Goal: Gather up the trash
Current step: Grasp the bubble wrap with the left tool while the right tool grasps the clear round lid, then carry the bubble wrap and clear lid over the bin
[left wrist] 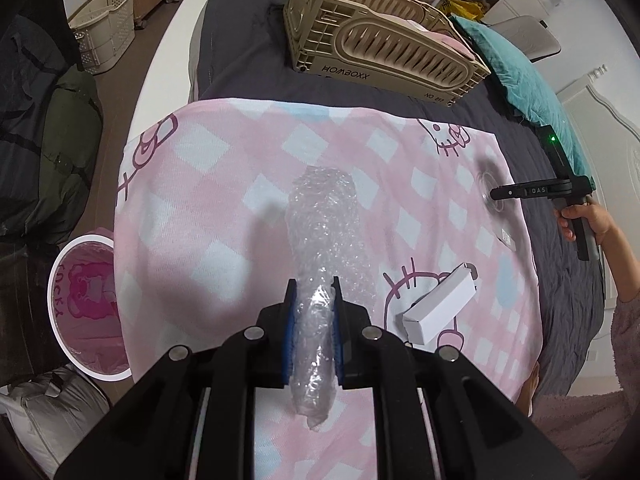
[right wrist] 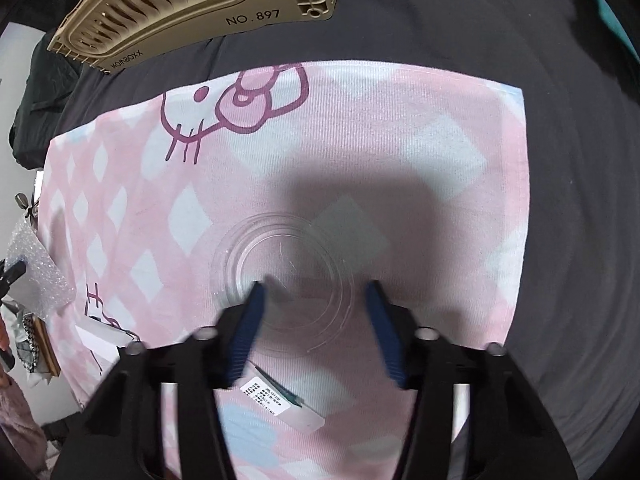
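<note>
Closest to your left lens, the left gripper [left wrist: 315, 282] is pinching a crumpled roll of bubble wrap [left wrist: 320, 232] between its blue pads, the roll running up the middle of the frame over the pink checked blanket [left wrist: 208, 184]. That blanket covers a dark grey bedspread [left wrist: 248, 40], with a beige slatted crate [left wrist: 384, 40] at the top centre and a teal pillow [left wrist: 528, 76] at the upper right. A white small box [left wrist: 438, 310] lies on the blanket at the lower right. Off the bed's edge, at the lower left, stands a white bin with a pink liner [left wrist: 86, 300]; a cream laundry basket [left wrist: 106, 24] sits on the floor at the upper left.

Your right view shows what the left barely catches: a clear plastic lid [right wrist: 284, 276] lying flat on the blanket, mid-frame. The right gripper [right wrist: 316, 286] is spread wide, its fingertips over the lid's near half; whether they touch it is unclear. A printed label [right wrist: 280, 400] lies at the bottom centre, between the fingers. The bin and basket appear only from the left.
</note>
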Available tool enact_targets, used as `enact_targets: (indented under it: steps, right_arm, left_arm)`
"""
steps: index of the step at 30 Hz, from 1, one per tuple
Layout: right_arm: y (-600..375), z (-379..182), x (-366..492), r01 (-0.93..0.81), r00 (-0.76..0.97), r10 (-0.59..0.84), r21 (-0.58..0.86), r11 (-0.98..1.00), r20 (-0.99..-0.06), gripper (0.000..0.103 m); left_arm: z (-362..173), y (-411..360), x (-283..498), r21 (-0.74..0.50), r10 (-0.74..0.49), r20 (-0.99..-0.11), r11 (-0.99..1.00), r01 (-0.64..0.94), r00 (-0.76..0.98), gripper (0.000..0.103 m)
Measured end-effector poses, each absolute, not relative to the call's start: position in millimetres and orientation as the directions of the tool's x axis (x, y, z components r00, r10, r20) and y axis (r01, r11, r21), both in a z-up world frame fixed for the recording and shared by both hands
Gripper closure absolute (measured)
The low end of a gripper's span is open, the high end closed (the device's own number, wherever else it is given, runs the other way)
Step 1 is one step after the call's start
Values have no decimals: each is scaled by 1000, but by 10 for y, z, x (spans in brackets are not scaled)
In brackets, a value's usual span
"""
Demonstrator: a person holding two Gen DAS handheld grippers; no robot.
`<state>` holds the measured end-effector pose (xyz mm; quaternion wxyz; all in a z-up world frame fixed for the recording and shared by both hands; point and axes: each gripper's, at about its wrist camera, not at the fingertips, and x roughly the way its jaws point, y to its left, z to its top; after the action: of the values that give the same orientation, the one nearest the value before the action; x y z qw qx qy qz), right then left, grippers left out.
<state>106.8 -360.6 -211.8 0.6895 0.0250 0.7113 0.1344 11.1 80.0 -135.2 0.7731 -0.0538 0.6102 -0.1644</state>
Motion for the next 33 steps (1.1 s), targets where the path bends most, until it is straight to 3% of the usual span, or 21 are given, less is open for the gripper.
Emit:
enact_targets:
  steps: [1,5,16,23,33]
  right_arm:
    - [-3605,-2121,1065,-147,-51,224,229,962,-973,84]
    - [-3601,-2084,1110,-152,-33,229,232,961,-973,99]
    - [-3125,-1404,1265,-230,73,386,361,904,-920,99]
    - [-2013,-967,1288,-395,73,474,411,822,-877,99]
    - [-244,-993,1117,-564,-1,544,449,693,-839,99]
  left_arm:
    - [-1349,805,118,-283,-319,-926,940,188,202,89]
    - [-1313,840,138,-280,-316,-925,942,185,212,89]
    - [-1017,1387,95,-286,-302,-901,953,95,311,89]
    - [-829,2111,-36,-257,-232,-898,966,-17,375,89]
    - [-937,3085,-302,-243,-160,-902,956,-164,402,89]
